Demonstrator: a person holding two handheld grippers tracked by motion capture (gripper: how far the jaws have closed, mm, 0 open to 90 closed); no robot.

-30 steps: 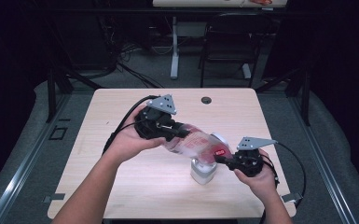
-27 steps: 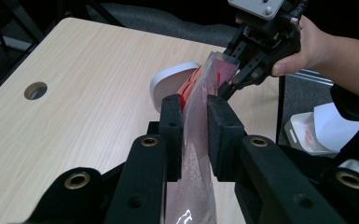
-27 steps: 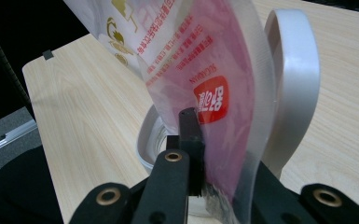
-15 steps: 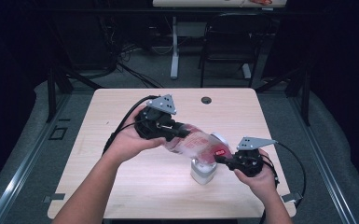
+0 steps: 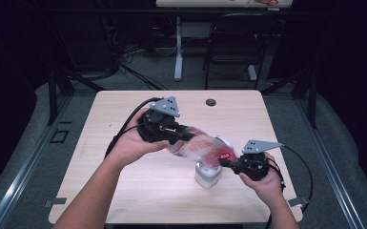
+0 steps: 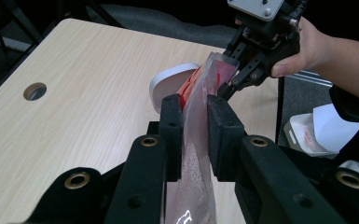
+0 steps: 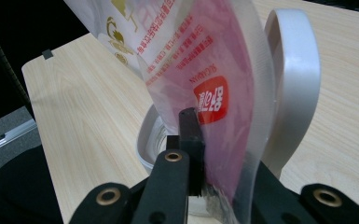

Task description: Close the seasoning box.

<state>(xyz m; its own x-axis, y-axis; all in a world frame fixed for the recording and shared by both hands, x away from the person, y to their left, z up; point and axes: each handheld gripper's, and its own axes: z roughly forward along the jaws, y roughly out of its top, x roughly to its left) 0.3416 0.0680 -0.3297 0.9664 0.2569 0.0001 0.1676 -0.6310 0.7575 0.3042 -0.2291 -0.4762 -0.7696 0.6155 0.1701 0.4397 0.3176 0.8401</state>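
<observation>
- High view: pouch [image 5: 198, 147] hangs between my two grippers over the middle of the tabletop [image 5: 124, 186], tilted down toward a white container [image 5: 208, 175] standing just beneath its lower end. My left gripper [image 5: 183, 136] is clamped on the upper end and my right gripper [image 5: 225, 163] on the lower end with the red label. Pouring looks to be the step in hand, so I judge the lower end must stay right over the container's mouth while the left end rides higher.
- Left gripper view: both of my black pads are pressed flat against the pouch [image 6: 196, 140], nearly closed, with pale powder visible inside the clear film. Farther off, my right gripper [image 6: 231, 79] pinches the far corner beside the container's white lid [image 6: 170, 81]. I should keep this grip firm and lift gently, since the film is slick and could slide out.
- Right gripper view: my jaws are fully closed on the pouch [image 7: 205, 70] by the red label [image 7: 210, 100]; behind it are the open container [image 7: 151, 140] and its raised lid [image 7: 291, 74]. That lid stands close beside the pouch and could catch the film or deflect powder, I'd guess.
- Around: a cable hole [image 5: 211, 102] sits at the tabletop's far edge, well apart; a chair [image 5: 233, 43] and a desk leg stand beyond. Nothing else crowds the work.
</observation>
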